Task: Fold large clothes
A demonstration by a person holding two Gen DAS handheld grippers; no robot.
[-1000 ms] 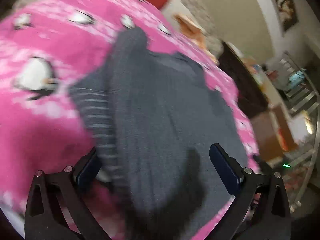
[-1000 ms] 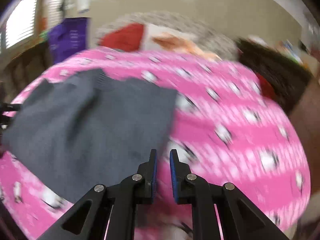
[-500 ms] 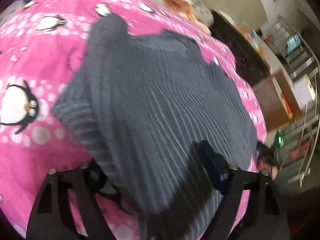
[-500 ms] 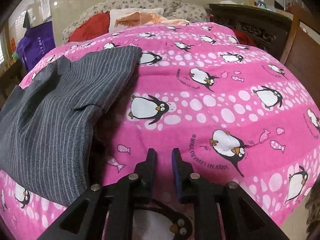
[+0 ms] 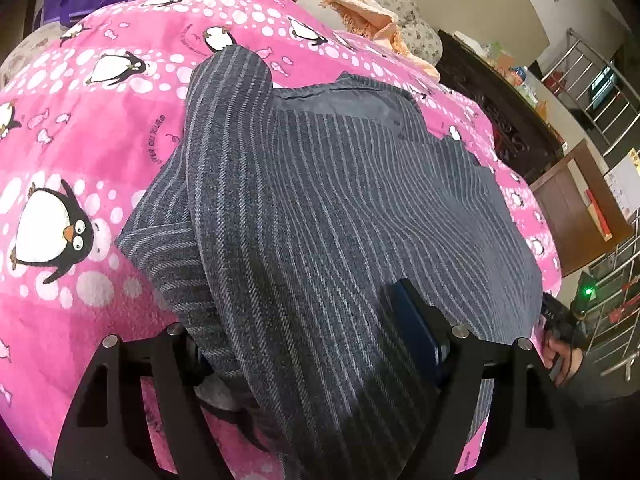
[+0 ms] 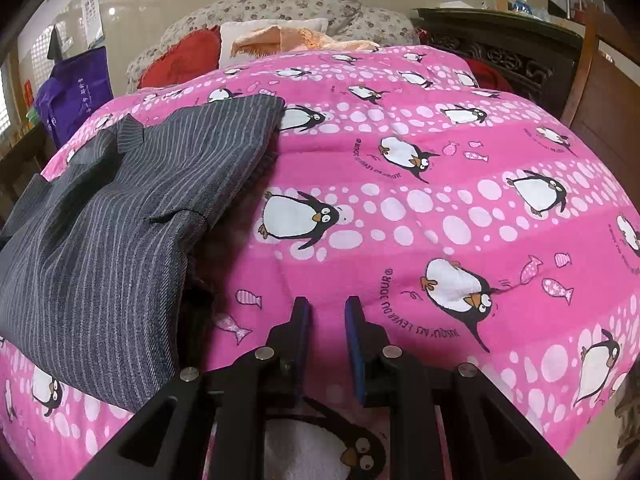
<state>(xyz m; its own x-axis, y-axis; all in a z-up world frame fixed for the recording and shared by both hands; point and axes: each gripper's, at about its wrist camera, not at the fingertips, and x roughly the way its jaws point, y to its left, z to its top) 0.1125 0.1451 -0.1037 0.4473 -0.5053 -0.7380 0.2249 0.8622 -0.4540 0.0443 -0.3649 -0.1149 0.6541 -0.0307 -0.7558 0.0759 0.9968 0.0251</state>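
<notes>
A dark grey pinstriped garment (image 5: 328, 216) lies folded on the pink penguin blanket (image 5: 80, 128). It also shows at the left of the right wrist view (image 6: 120, 208). My left gripper (image 5: 304, 340) is open, its jaws wide apart around the garment's near edge; the right finger (image 5: 416, 328) rests on the cloth, and the left finger is hidden by the fabric. My right gripper (image 6: 325, 320) hovers over bare blanket (image 6: 440, 200) to the right of the garment, with a narrow gap between its pads and nothing held.
Pillows (image 6: 272, 36) and a purple bag (image 6: 76, 92) lie at the bed's far end. Dark carved wooden furniture (image 6: 520, 60) stands on the right side. A metal railing (image 5: 600, 80) is beyond the bed.
My right gripper has moved right, off the garment, and its jaws have parted slightly. My left gripper has drawn nearer over the garment's near edge and stayed open.
</notes>
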